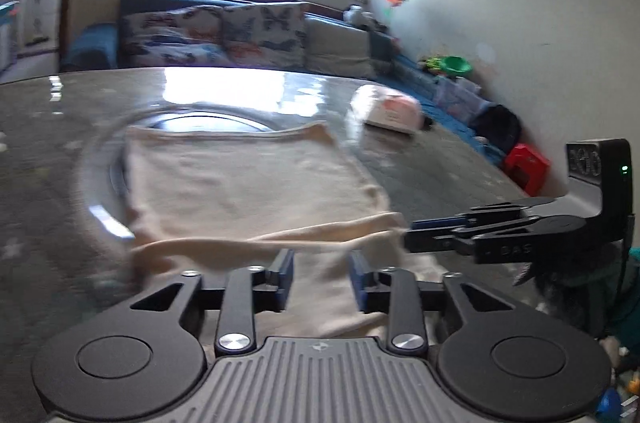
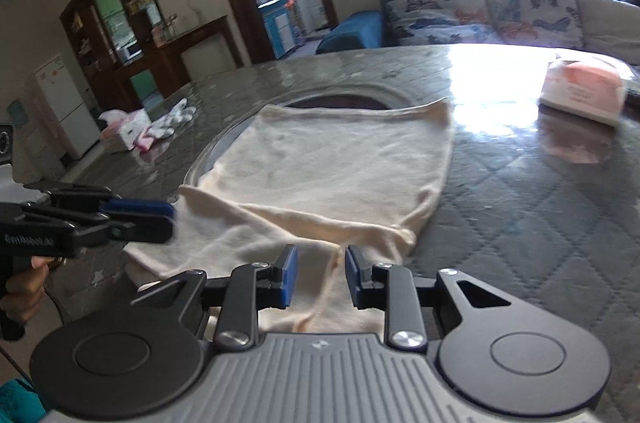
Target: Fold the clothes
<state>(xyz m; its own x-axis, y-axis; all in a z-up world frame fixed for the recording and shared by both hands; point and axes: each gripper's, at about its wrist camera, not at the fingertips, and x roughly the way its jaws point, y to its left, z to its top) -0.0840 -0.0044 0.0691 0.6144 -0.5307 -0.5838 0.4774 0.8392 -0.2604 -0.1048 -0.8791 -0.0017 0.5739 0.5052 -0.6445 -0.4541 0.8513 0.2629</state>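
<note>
You have one cream garment [image 1: 248, 179] in front of you, soft knit cloth, lying mostly flat on the table. Its far edge runs straight across, overlapping the round glass inset in the tabletop. The near part is folded back over itself, so a rumpled ridge crosses from left to right. Nearest to you a narrower flap [image 2: 320, 307] of the same cloth trails toward the near table edge, lightly creased.
</note>
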